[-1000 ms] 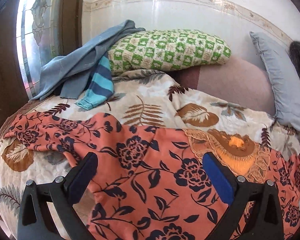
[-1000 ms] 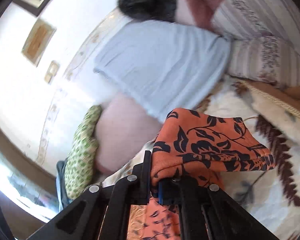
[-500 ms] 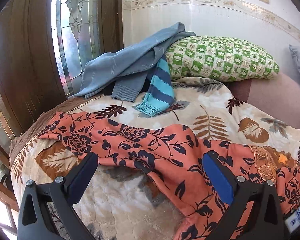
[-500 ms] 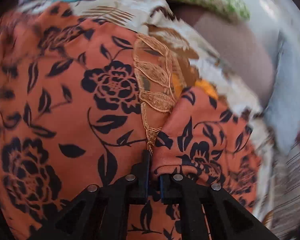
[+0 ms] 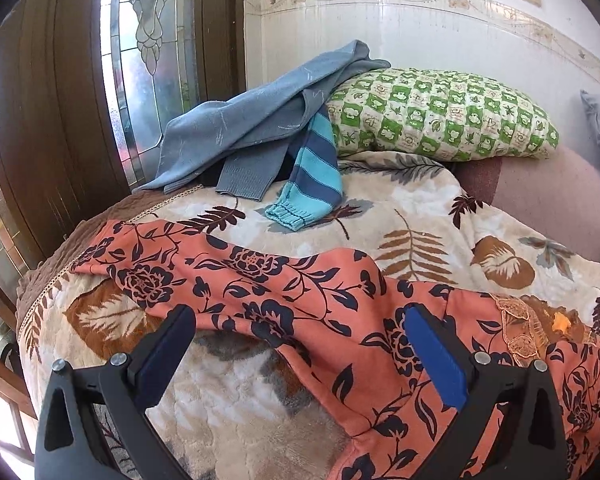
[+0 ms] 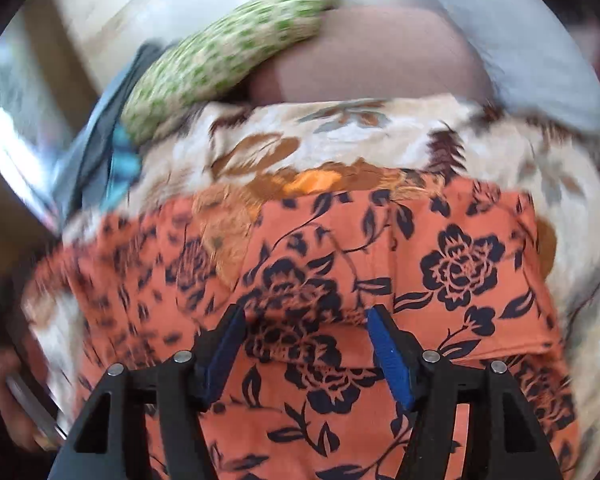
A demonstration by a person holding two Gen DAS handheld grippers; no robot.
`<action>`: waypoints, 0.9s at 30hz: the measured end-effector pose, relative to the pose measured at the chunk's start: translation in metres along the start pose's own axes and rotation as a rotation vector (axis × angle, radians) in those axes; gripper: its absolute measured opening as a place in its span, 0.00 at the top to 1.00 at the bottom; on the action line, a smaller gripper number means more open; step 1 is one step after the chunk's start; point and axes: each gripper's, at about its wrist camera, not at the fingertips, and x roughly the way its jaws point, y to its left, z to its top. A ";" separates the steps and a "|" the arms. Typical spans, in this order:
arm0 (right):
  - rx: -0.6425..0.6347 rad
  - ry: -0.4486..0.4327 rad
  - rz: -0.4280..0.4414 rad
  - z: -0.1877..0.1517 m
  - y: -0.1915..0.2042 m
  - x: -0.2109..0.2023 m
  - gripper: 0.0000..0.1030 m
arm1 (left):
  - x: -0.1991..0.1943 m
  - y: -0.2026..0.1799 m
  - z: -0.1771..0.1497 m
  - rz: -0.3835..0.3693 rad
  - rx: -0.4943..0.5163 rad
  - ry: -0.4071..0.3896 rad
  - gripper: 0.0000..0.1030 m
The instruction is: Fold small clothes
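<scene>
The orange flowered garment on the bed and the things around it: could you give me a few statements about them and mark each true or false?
1. The orange flowered garment lies spread on a leaf-patterned blanket. True.
2. The right gripper is clamped shut on the garment. False: its jaws are opening, the pads stand apart above the cloth and press on nothing.
3. A green checked pillow lies against the wall behind the blanket. True.
4. The striped blue sleeve lies on top of the orange garment. False: it rests on the blanket, apart from the garment.
5. The left gripper holds a grey-blue sweater. False: its jaws are open and empty; the sweater lies by the window.
</scene>
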 end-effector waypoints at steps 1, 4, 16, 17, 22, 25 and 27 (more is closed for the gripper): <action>0.122 -0.002 0.017 0.009 -0.022 0.008 0.35 | 0.001 -0.001 0.000 0.000 0.003 0.005 0.00; 0.394 0.015 0.070 0.017 -0.071 0.036 0.35 | 0.002 -0.003 0.000 -0.005 0.009 0.011 0.00; 0.083 0.066 0.548 0.034 0.096 0.025 0.34 | 0.004 -0.004 0.000 0.022 0.032 0.004 0.00; 0.047 0.059 0.516 0.033 0.099 0.020 0.34 | 0.003 -0.005 0.000 0.018 0.034 0.001 0.00; 0.112 0.047 0.369 0.030 0.044 0.021 0.34 | 0.000 -0.016 -0.002 -0.012 0.052 -0.004 0.00; 0.351 0.044 0.338 0.025 -0.013 0.036 0.34 | -0.001 -0.024 -0.003 -0.026 0.062 0.007 0.00; 0.488 0.077 0.307 0.019 -0.038 0.052 0.34 | -0.001 -0.028 -0.004 -0.027 0.067 0.004 0.00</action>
